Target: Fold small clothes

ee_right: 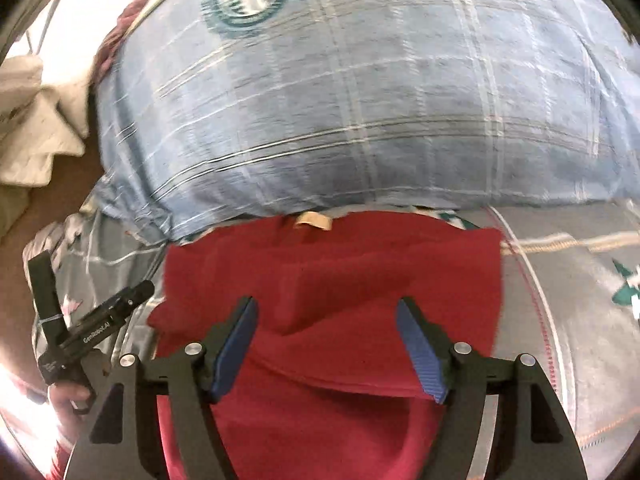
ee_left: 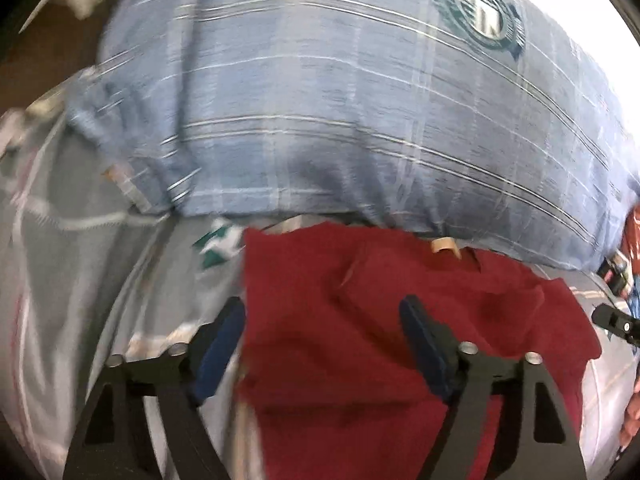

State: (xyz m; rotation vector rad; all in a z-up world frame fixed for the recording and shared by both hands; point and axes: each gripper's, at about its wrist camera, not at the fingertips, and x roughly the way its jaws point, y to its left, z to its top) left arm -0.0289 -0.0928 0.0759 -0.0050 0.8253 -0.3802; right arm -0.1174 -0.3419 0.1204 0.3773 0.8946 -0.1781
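Observation:
A red garment (ee_left: 400, 320) lies partly folded on a grey patterned bed sheet (ee_left: 100, 260), with a beige neck label (ee_left: 444, 245) at its far edge. It also shows in the right wrist view (ee_right: 340, 280), label (ee_right: 312, 222) far. My left gripper (ee_left: 324, 312) is open above the garment's left edge, holding nothing. My right gripper (ee_right: 326, 312) is open above the garment's middle, holding nothing. The left gripper's body (ee_right: 104, 324) shows at the left of the right wrist view.
A large blue plaid pillow (ee_left: 340, 100) with a round green emblem (ee_left: 478, 12) lies just beyond the garment; it fills the far half of the right wrist view (ee_right: 360, 92). White cloths (ee_right: 36, 120) sit at far left. The grey sheet (ee_right: 568, 280) extends right.

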